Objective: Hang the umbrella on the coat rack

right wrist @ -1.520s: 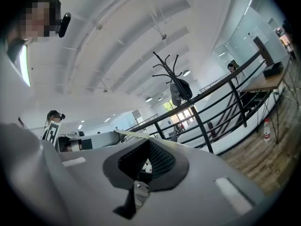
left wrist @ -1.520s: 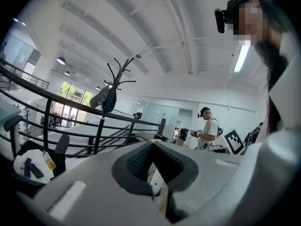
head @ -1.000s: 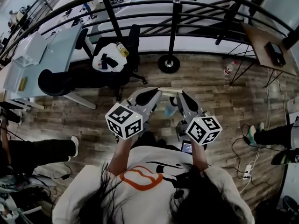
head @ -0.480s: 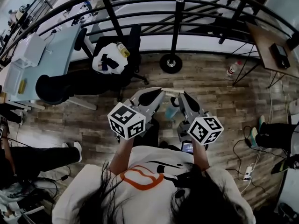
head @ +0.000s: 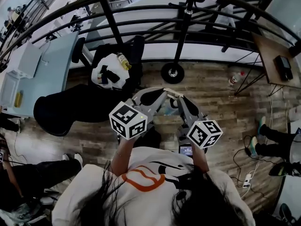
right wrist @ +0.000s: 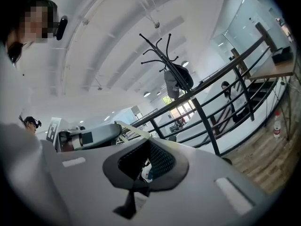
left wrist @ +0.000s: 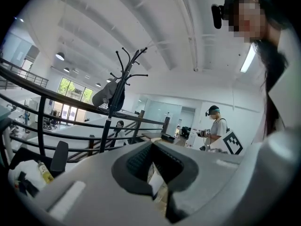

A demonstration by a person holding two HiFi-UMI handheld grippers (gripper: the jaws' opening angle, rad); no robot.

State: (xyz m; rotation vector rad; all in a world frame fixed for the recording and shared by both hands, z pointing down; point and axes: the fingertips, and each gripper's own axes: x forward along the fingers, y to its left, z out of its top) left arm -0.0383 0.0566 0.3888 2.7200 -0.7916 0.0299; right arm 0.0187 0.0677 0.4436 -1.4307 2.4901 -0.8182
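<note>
Nearest the person's chest, both grippers are held side by side with their marker cubes toward the body. The jaws of the left gripper [head: 162,91] are seen closed together at the tips, and those of the right gripper [head: 181,98] are closed in the same way. A pale strap [head: 172,92] is stretched between the two sets of tips and is pinched at each end. Just below the strap, in the gap between the grippers, the umbrella [head: 168,108] is seen as a light-blue bundle, partly hidden by the jaws and held above the wooden floor [head: 211,98]. In the right gripper view a patch of blue and white is seen through the opening behind the closed tips. To the far left a dark office chair [head: 117,81] is placed, with a white bag [head: 108,66] and a small bottle [head: 123,60] on its seat. Straight ahead, the coat rack [head: 183,32] is stood on a round base on the floor, well apart from the jaws and the umbrella. In the left gripper view a dark bag [left wrist: 113,94] is seen hung below its upper hooks. Directly behind the rack a black railing [head: 111,22] is run across the scene. A pale tabletop [head: 51,55] is seen at far left, and a wooden tabletop [head: 268,51] at far right.
</note>
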